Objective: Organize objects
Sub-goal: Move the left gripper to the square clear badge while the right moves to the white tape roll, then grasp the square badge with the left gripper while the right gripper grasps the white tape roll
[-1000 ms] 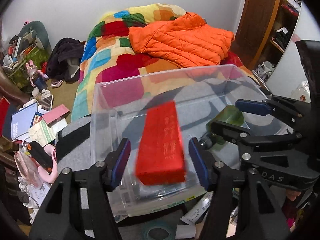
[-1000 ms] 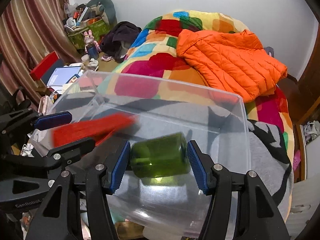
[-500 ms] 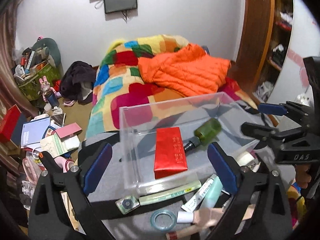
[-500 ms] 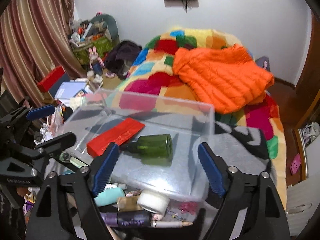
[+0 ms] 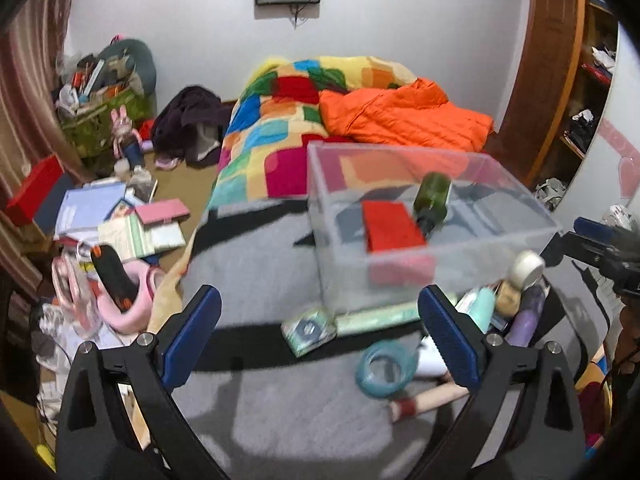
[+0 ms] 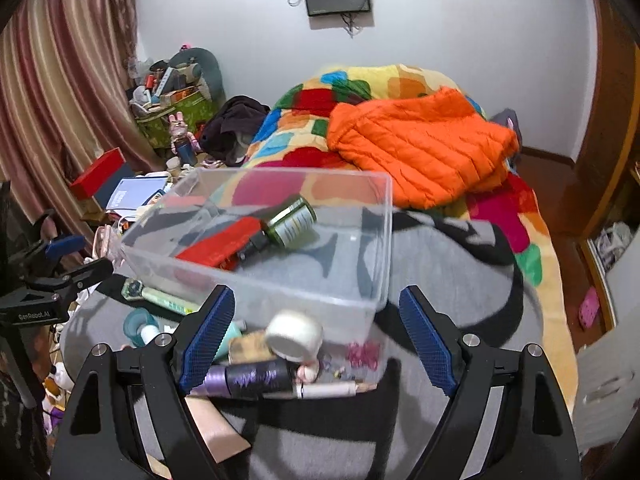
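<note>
A clear plastic bin stands on a grey blanket. Inside lie a red box and a green bottle, its black cap against the box. My left gripper is open and empty, back from the bin's near left corner. My right gripper is open and empty, back from the bin's near wall. Loose toiletries lie in front of the bin: a white roll of tape, a purple bottle, a teal ring, a green tube.
The bed behind carries a patchwork quilt and an orange jacket. Books, a red box and clutter cover the floor on the left. A pink holder stands by the blanket's left edge. A wooden shelf is at right.
Both grippers let go of the red box and the green bottle, which now lie in the bin. Both grippers opened wide and pulled back and up from the bin.
</note>
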